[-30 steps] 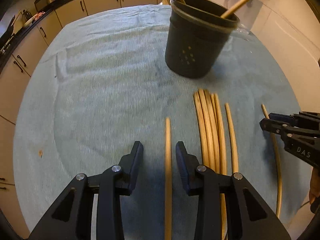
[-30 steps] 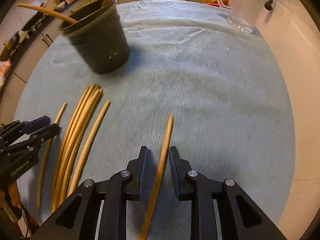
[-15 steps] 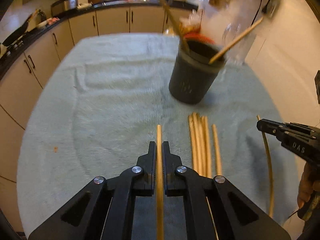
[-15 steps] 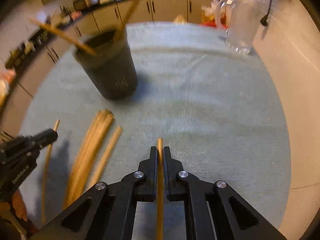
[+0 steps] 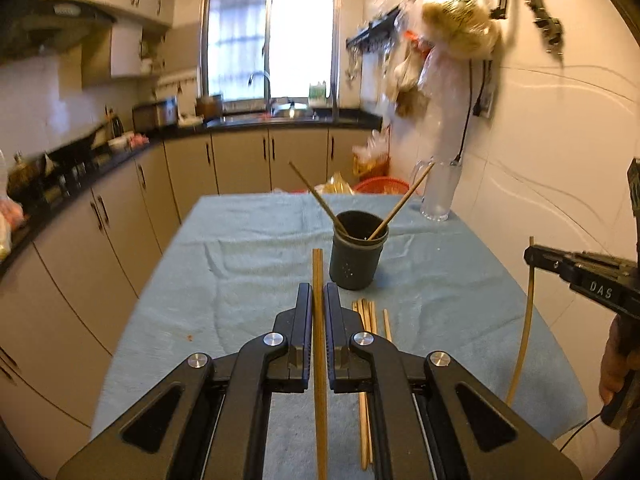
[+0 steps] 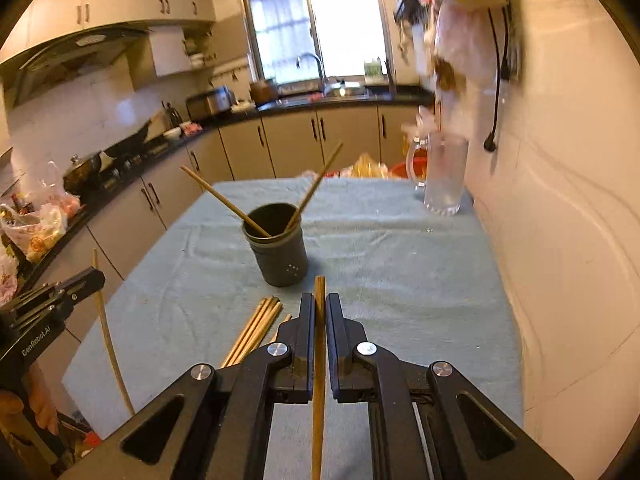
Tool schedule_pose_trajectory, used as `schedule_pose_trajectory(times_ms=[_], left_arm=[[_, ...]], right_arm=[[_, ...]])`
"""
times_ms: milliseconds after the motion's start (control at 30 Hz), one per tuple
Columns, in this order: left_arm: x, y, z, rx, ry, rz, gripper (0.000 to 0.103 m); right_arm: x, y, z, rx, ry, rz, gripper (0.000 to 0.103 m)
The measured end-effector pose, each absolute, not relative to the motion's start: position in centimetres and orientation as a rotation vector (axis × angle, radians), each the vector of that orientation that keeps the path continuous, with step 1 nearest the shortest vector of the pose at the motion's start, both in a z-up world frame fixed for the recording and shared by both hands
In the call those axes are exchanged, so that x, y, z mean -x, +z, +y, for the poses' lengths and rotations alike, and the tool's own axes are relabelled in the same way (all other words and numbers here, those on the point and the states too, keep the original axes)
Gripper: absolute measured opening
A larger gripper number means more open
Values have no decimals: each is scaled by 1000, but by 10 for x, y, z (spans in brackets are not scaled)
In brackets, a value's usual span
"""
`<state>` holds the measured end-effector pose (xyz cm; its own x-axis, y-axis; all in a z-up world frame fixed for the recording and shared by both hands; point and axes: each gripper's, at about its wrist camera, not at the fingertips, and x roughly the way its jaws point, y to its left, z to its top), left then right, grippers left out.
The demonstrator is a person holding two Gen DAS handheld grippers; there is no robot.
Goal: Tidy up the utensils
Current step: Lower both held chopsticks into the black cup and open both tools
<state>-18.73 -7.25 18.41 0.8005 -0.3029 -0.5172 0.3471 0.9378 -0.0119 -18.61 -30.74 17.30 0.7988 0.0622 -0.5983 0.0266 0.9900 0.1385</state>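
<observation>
Your table (image 5: pixel 248 240) fills the middle of both views, covered in a pale blue-green towel-like cloth with a nubbly weave and a few creases. At the centre of the left wrist view stands the dark cylindrical utensil holder (image 5: pixel 356 258), matte, with small dots on its side; two thin wooden chopsticks lean out of it in a V. Upper right of that, near the table's far edge, sits a clear glass pitcher (image 5: pixel 439 190).

Your left gripper (image 5: pixel 318 300) takes up the bottom of its frame: black angular fingers pressed nearly together, pinching a straight, square-sectioned wooden chopstick (image 5: pixel 318 320) that runs up between them, its tip just left of the holder. Your right gripper (image 6: pixel 319 312) is likewise closed tight on its own chopstick (image 6: pixel 319 344), whose tip sits just below the holder in the right wrist view. From the left camera, that second stick hangs down from the right gripper at the right edge of the frame.

The loose chopsticks (image 5: pixel 367 316) lie flat on the cloth in a tight bundle just right of your left fingers, one slightly apart.
</observation>
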Motion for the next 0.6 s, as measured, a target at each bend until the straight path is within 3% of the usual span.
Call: schedule_pose_trajectory(times_ms=[300,600], left_arm=[[239,200,-64,-93,-388,468,5],[240,208,-50,4,-409,480,5]], right_arm=[[235,197,-296,-105,42,562,6],[249,210,-287,-98,70,516,6]])
